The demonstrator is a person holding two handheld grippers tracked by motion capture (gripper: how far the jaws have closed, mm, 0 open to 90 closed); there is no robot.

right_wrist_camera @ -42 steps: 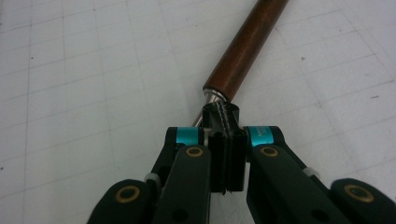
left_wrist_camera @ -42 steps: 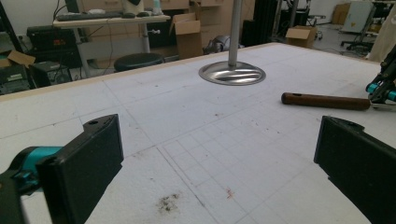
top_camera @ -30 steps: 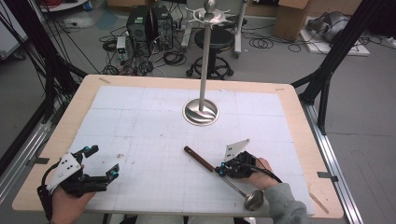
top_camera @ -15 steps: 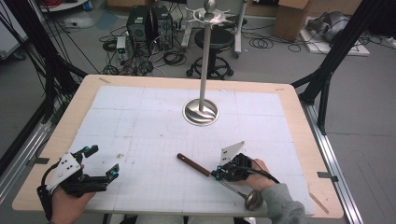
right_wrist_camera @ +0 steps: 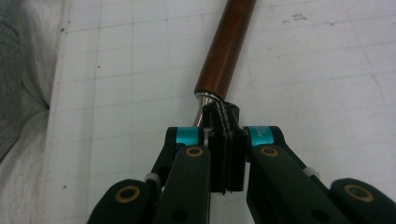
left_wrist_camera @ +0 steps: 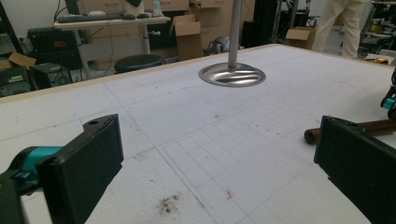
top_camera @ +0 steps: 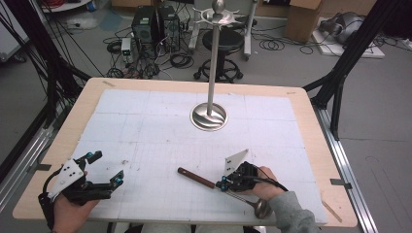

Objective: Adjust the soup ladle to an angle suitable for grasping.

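Your right hand-held gripper [top_camera: 225, 183] was clamped on the ladle [top_camera: 218, 186], low over the desk [top_camera: 145, 121]. Left hand-held gripper [top_camera: 104, 167] idle, jaws apart. Hanging on the stand [top_camera: 210, 73] probably remained.

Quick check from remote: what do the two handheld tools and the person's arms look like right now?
Both are black linkage frames with teal joint collars and brass-coloured pivot pins. The left tool has flat black rectangular jaws and a pale three-cornered plate with dark dots; the right tool carries a similar plate. Black cables trail from each. A grey sleeve covers the right forearm.
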